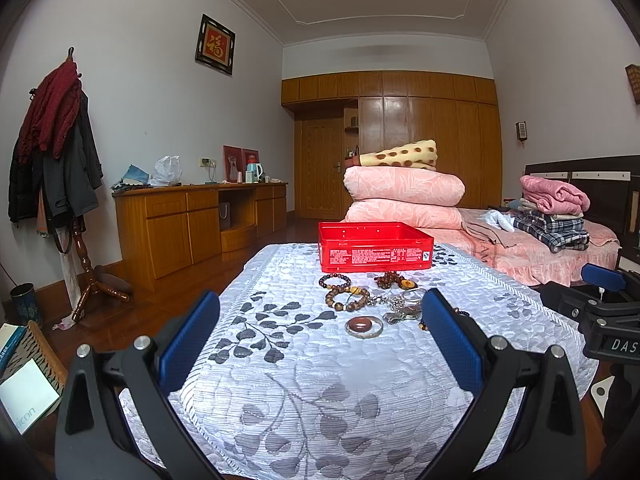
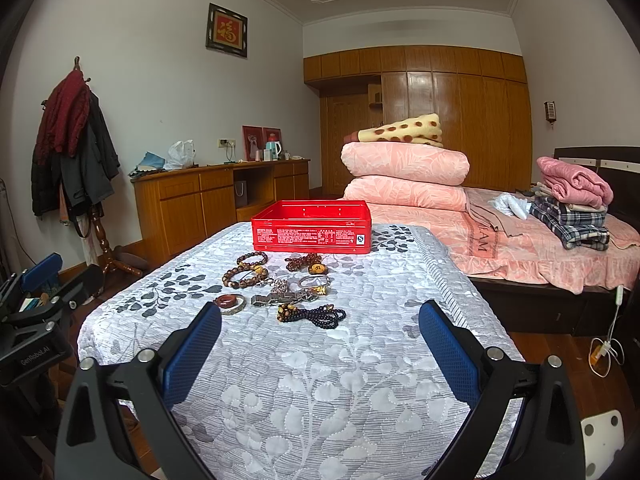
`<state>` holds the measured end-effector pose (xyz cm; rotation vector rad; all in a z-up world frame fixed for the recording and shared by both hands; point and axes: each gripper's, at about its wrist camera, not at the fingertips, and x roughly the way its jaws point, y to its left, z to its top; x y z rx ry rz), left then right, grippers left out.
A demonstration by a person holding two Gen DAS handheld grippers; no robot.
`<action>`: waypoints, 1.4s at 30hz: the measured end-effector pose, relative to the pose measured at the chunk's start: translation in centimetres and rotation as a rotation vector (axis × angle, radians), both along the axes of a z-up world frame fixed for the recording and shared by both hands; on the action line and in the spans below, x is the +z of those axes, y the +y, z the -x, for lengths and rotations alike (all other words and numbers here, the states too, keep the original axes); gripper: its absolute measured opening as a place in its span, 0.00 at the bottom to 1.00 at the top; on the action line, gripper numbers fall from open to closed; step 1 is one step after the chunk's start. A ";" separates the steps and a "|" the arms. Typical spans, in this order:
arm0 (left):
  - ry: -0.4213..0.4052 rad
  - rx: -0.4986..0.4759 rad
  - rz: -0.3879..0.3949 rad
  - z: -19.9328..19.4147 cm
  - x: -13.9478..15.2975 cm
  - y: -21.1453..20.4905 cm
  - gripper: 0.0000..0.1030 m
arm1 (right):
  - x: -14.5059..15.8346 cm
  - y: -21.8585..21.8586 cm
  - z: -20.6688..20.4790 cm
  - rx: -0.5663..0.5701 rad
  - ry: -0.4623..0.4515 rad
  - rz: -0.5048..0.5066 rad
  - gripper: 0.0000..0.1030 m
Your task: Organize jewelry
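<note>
Left wrist view
Left claw (image 1: 320,328): fingers spread wide apart, nothing between them, hovering over the near end of the bench (image 1: 280,380), which wears a white quilted cover with grey leaves.
Red tin (image 1: 375,246): lidless, standing at the far end of the bench, at 12 o'clock from the claw.
Jewelry: lying loose on the cover just in front of the tin, not in it. Brown bead bracelets (image 1: 346,294) at 12 o'clock; a reddish ring inside a silver bangle (image 1: 364,326) nearest the claw; a tangle of silver chains (image 1: 400,306) at 1 o'clock, partly hidden behind the claw's right finger.
Right claw (image 1: 604,276): seen from the side at 3 o'clock; only one blue pad shows, so its spread cannot be told here.
Beyond: folded pink quilts (image 1: 404,200) on a bed at 1 o'clock.

Right wrist view
Right claw (image 2: 320,328): fingers wide apart, empty, above the bench cover.
Red tin (image 2: 311,230): at 12 o'clock, far end.
Jewelry: brown bead bracelets (image 2: 245,270) at 11 o'clock; bangle with red ring (image 2: 230,304) just beside the claw's left fingertip; dark bead strand (image 2: 314,314) at 12 o'clock, closest; silver chains (image 2: 288,294) between it and the tin.
Left claw (image 2: 42,270): at 9 o'clock, off the bench edge.
</note>
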<state>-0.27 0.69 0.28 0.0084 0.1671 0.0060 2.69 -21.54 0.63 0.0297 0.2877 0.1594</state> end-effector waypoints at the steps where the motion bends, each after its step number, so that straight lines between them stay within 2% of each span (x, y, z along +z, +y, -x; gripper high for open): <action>1: 0.000 0.001 0.000 0.0 0.0 0.0 0.95 | 0.0 0.0 0.0 0.000 0.000 0.000 0.94; 33: 0.011 0.004 0.001 -0.1 0.3 1.1 0.95 | -0.4 -0.2 -0.6 0.004 0.014 -0.006 0.94; 42: 0.124 -0.010 0.015 -3.0 -1.6 1.3 0.95 | -1.6 -0.3 -2.5 0.026 0.070 -0.010 0.94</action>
